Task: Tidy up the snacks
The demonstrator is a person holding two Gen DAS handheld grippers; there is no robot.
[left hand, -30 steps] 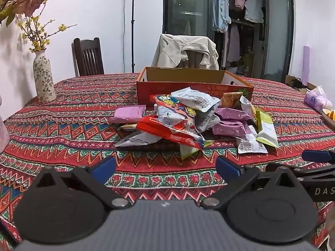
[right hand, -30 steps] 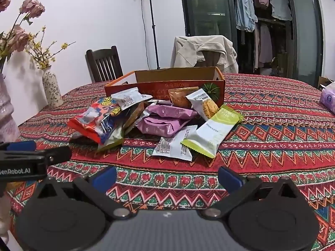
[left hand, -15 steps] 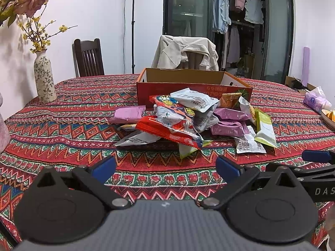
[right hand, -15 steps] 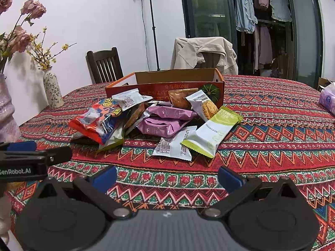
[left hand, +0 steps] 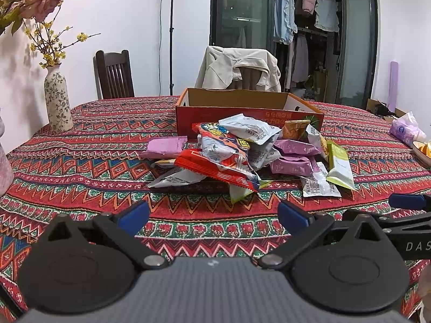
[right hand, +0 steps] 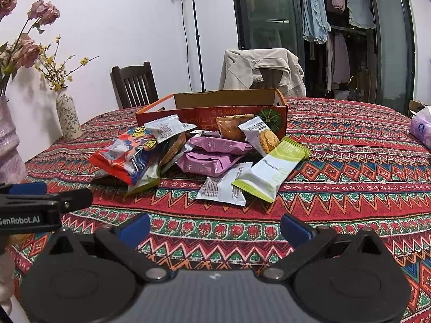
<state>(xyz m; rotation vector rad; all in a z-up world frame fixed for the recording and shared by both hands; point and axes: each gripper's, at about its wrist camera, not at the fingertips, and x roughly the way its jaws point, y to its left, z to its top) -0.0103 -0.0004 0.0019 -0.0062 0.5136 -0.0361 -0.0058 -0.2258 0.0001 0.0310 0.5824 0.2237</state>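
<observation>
Now both sets of jaws are spread wide and hold nothing. The left gripper (left hand: 212, 212) and right gripper (right hand: 215, 226) hang low over the worktop (right hand: 350, 188), near the snacks (right hand: 199, 156). The snacks lie in a heap just in front of the box (right hand: 215, 113). I think it is best to pinch one loose packet at the heap's edge, like the green one (right hand: 272, 171), and lift it gently into the box.

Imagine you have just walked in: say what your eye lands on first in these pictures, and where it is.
First, the heap of snack packets at the middle of the table, on a bold red zigzag tablecloth. Right behind it stands an open orange cardboard box. Nearer the camera, the left gripper and right gripper hover open and empty.
</observation>
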